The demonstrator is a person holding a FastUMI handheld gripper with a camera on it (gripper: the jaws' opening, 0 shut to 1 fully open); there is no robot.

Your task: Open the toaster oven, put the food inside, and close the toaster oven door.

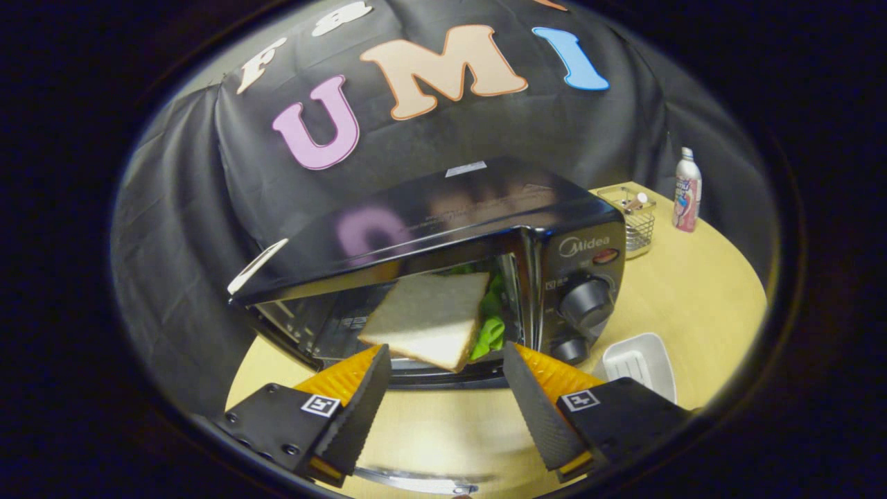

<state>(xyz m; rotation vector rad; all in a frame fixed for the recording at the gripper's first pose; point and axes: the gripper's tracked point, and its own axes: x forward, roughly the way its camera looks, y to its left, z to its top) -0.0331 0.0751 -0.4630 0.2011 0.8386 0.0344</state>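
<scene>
Toaster oven [443,270], a glossy black box with a chrome-edged front, stands on the pale wooden table [693,291] just ahead of the gripper [447,364], and its cavity is open toward the camera. The jaws stand wide apart, pressing on nothing, with bare table between them. Just beyond their tips a pale slice of white bread with a tan crust [429,319] lies tilted at the mouth of the cavity, its near corner reaching over the lower front edge of the oven. Whether the slice rests on a rack cannot be told. Behind and to the right of the bread, inside the oven, sits a bright green leafy piece of food [490,326]. On the oven's right-hand panel are two dark round knobs [585,301], one above the other. Right of the oven, near the right finger, a shallow white rectangular tray [641,364] lies on the table. Farther back stand a small wire mesh basket [634,222] and, beyond it, a white and pink bottle [686,190], upright near the table's far edge.
</scene>
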